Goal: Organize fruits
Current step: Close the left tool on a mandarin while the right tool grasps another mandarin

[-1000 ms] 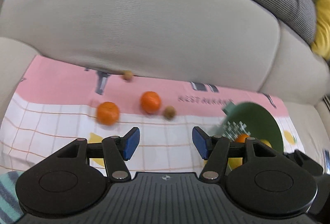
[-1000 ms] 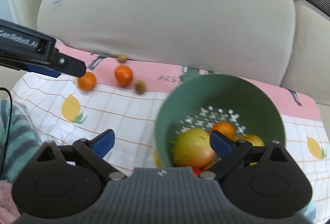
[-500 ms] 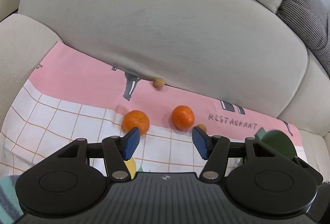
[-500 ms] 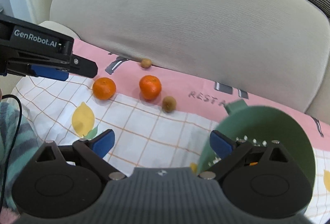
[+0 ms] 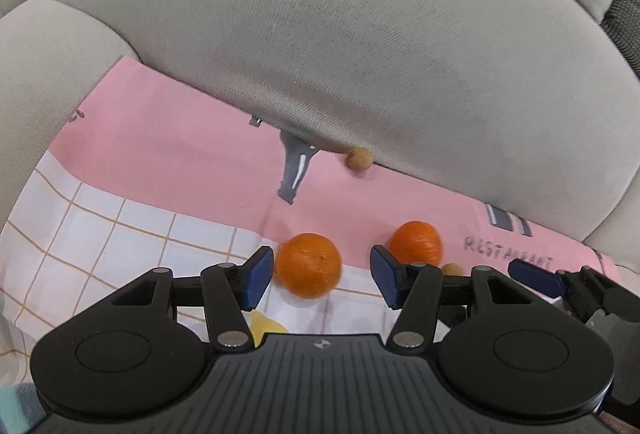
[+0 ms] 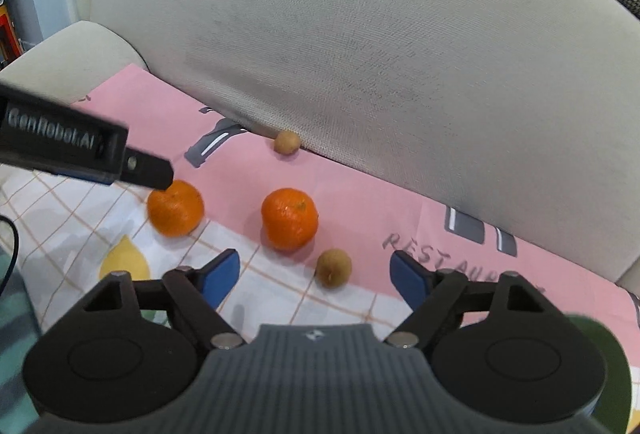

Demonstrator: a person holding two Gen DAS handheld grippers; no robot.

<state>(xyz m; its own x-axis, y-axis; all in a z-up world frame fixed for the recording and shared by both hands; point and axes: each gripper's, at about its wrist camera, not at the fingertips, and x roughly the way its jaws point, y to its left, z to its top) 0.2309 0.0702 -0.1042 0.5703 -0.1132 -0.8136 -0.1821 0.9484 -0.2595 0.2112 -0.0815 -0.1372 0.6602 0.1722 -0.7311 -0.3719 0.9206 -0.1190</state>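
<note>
Left tool (image 5: 322, 274), spread wide, frames the near orange (image 5: 308, 265) between its pads.

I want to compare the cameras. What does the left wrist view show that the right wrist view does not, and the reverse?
Only the left wrist view shows the left gripper from behind, open around the left orange, not touching it. Only the right wrist view shows the whole near brown fruit, a green bowl edge and the right gripper, open. Both show two oranges, the far brown fruit, the cloth and the sofa back.
</note>
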